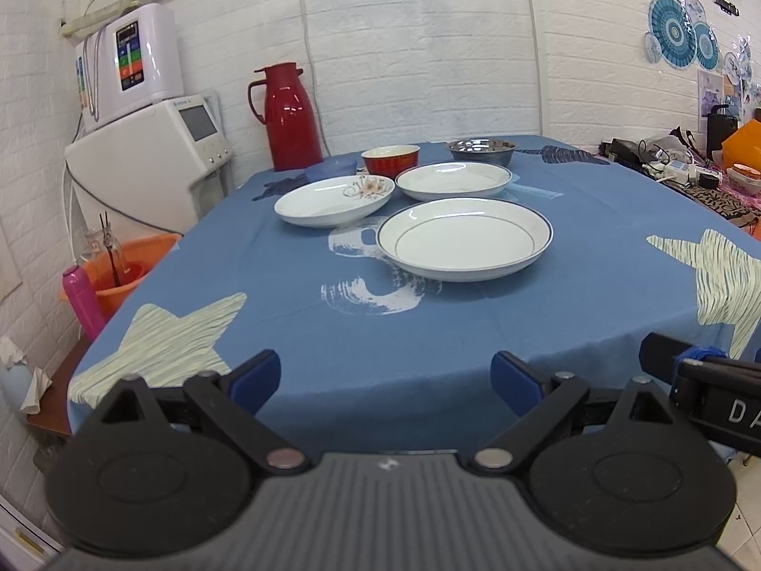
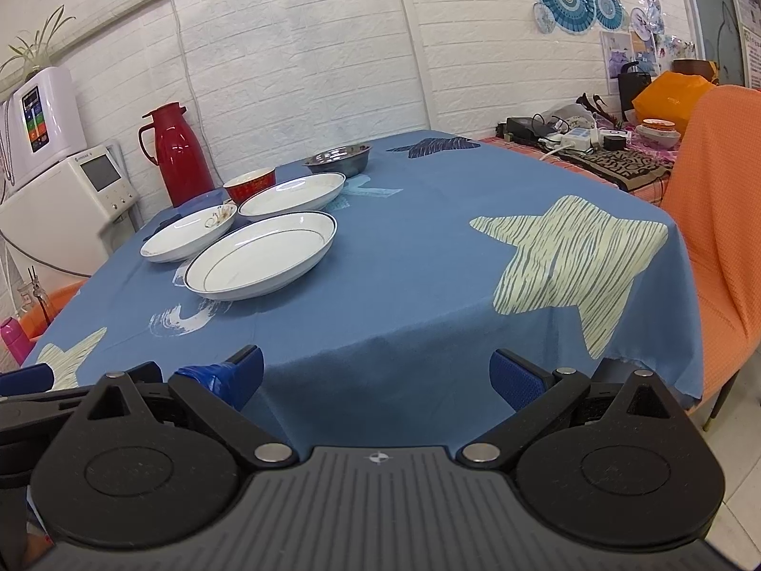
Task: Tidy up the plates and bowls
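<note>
Both claws released, empty, at desk (image 1: 333,333) near edge: left claw (image 1: 385,380), right claw (image 2: 375,376). Three plates (image 1: 463,238), bowls (image 1: 390,159) toward far edge.

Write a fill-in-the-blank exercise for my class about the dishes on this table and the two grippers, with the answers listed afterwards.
1. The number of white plates on the blue tablecloth is ____.
2. The plate with the flower pattern lies beside the plate nearest the camera, on its ____ side.
3. Against the wall behind the dishes stands a thermos jug coloured ____.
4. The left gripper and the right gripper both have their jaws ____.

Answers: three; left; red; open
</note>
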